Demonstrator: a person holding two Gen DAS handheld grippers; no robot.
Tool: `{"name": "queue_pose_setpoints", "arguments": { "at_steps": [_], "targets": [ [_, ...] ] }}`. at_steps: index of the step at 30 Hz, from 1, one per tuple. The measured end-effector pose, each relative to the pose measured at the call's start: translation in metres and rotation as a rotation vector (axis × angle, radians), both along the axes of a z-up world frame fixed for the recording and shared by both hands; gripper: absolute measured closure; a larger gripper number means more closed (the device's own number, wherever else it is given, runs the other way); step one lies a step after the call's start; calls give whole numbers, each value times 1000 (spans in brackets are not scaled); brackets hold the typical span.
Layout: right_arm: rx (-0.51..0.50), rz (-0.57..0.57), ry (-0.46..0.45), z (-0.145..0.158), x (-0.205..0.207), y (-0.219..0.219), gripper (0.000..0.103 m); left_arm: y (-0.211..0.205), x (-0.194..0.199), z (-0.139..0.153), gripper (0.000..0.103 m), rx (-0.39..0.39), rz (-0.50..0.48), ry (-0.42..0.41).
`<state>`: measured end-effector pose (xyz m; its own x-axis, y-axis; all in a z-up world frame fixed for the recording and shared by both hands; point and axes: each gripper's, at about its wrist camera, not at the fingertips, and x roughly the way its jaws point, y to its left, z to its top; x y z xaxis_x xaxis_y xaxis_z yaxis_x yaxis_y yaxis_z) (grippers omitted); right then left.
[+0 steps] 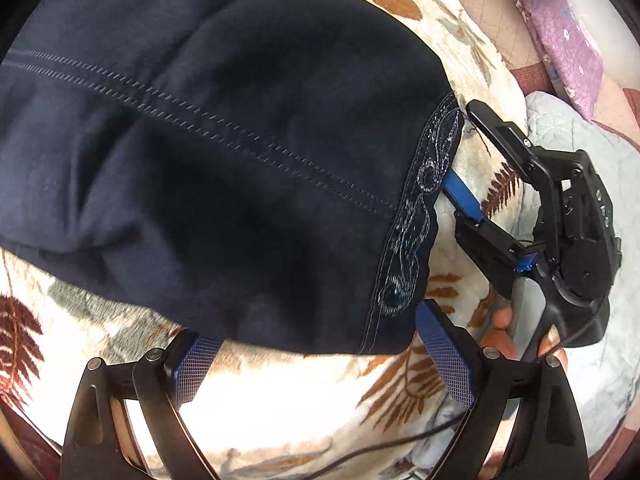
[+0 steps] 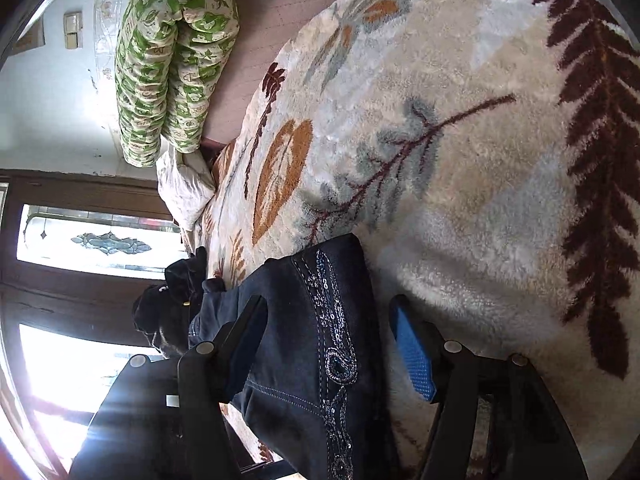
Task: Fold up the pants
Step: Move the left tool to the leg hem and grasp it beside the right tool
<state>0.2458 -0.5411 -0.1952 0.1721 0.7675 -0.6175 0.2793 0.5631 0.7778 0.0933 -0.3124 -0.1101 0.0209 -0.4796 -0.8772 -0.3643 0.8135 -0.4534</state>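
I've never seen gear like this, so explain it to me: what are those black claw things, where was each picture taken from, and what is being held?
No robot here: a person holds two hand-held grippers, each carrying a wide-angle camera that looks along its fingers. One picture comes from the left gripper, the other from the right gripper. Dark navy pants with an embroidered hem lie on a fluffy leaf-patterned blanket. In both views the gripper's fingers stand wide apart around the hem edge, not clamped, so nothing is truly held yet. The left view also shows the right gripper beside the hem. A green patterned quilt lies behind.

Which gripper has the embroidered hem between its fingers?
The right gripper: the pants hem band lies between its open fingers. The left gripper is open too, at the hem corner with mostly blanket between its pads.
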Motion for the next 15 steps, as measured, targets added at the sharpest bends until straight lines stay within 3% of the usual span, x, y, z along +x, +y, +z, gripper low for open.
{"name": "queue_pose_setpoints", "arguments": {
  "at_steps": [3,5,7,10,11,12,13,15],
  "targets": [
    [13,26,-21,-1,7,9,36,3,7,-5,15,-40,38,15],
    [1,50,-36,-2,13,18,36,6,13,-8,30,-54,40,23],
    [-8,57,-50,-1,17,25,36,12,18,-12,58,-84,39,30],
    [-52,73,-57,1,19,33,45,23,19,-21,77,-151,56,63],
    [-69,76,-60,1,19,33,60,24,18,-24,79,-165,54,67],
    [-80,79,-50,-1,17,33,84,24,17,-24,83,-177,43,66],
    [-88,79,-30,-6,15,32,92,23,17,-24,88,-190,32,65],
    [-93,51,-30,-7,7,29,94,23,14,-25,90,-232,21,72]
  ]
}}
